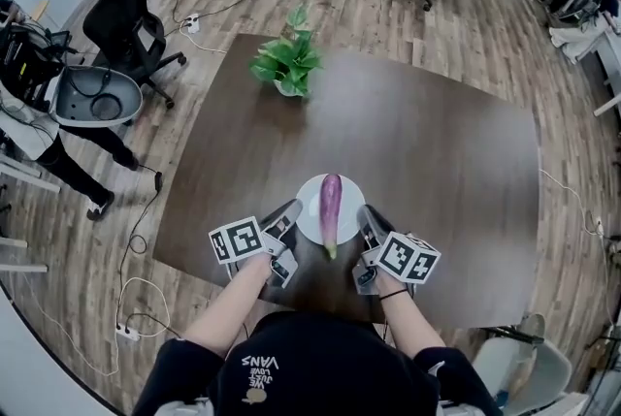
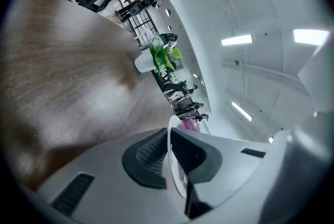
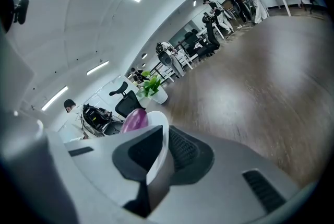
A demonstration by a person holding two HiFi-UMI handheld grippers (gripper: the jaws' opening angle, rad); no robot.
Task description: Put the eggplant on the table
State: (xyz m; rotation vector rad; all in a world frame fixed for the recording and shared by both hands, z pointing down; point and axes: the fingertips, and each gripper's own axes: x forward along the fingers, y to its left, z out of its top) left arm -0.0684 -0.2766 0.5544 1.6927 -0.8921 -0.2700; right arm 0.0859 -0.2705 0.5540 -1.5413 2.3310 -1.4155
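Left gripper (image 1: pixel 289 210) clamped on the white plate's (image 1: pixel 312 210) left rim, potted plant (image 1: pixel 288 60) far across the dark table (image 1: pixel 437 143), purple eggplant (image 1: pixel 331 206) lying lengthwise on the plate over the table's near edge, right gripper (image 1: pixel 367 215) pinching the right rim.

We see one eggplant (image 1: pixel 331 201), long, slim and glossy purple, paler toward its greenish stem end. It lies flat along the middle of a round white plate (image 1: pixel 309 208). Its stem end points to the near edge of the table (image 1: pixel 437 143) and reaches just over the plate's rim. The plate is over the dark wooden table, close to the middle of that near edge; we cannot tell whether it touches the tabletop.
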